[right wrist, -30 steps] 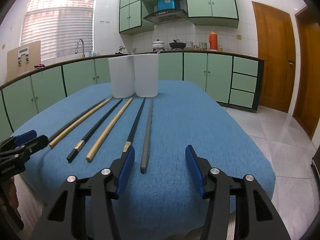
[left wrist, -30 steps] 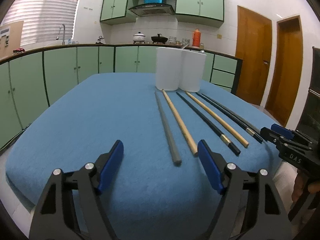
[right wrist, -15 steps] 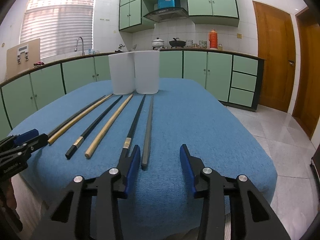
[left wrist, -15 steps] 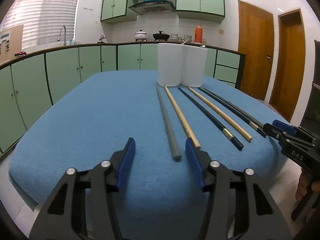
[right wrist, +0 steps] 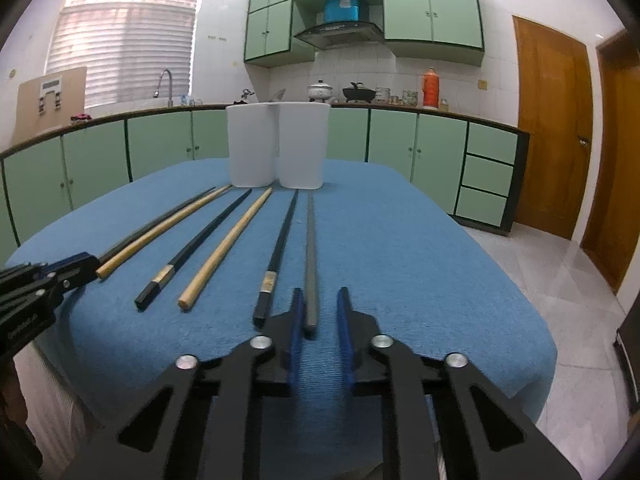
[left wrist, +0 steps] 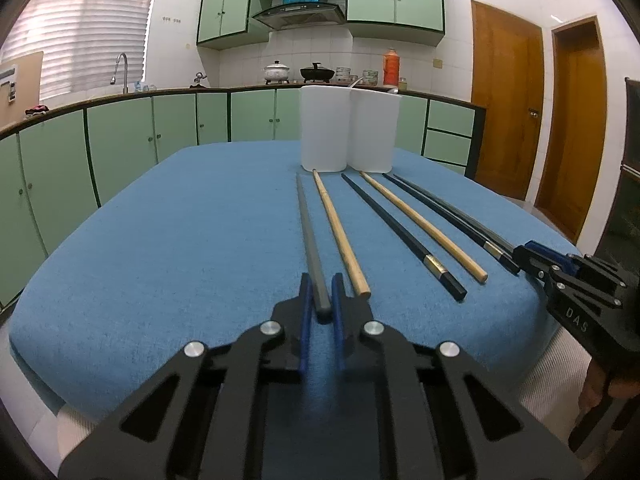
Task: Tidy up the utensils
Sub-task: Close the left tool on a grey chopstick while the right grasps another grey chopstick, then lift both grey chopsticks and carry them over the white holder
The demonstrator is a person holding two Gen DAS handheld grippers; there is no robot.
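**Q.** Where do the grey chopsticks lie?

**A.** Six chopsticks lie side by side on the blue tabletop, far tips toward two white containers. The left grey chopstick is outermost on one side and the right grey chopstick outermost on the other.

**Q.** How do the left tongs stand?

**A.** Drawn almost together over the near end of the left grey chopstick. The blue fingers flank it closely and appear to pinch it from both sides.

**Q.** And the right tongs?

**A.** Narrowed but not pressed together. The near end of the right grey chopstick lies between the fingers. The left finger is against it or just beside it. A gap of bare cloth shows before the other finger.

**Q.** What lies between, and what crowds the tongs?

**A.** Two wooden chopsticks alternate with two black chopsticks, which carry a pale band near the butt. One wooden butt lies just beside the left tongs. One black butt lies just beside the right tongs. The containers stand upright, touching each other, at the far ends of the row.
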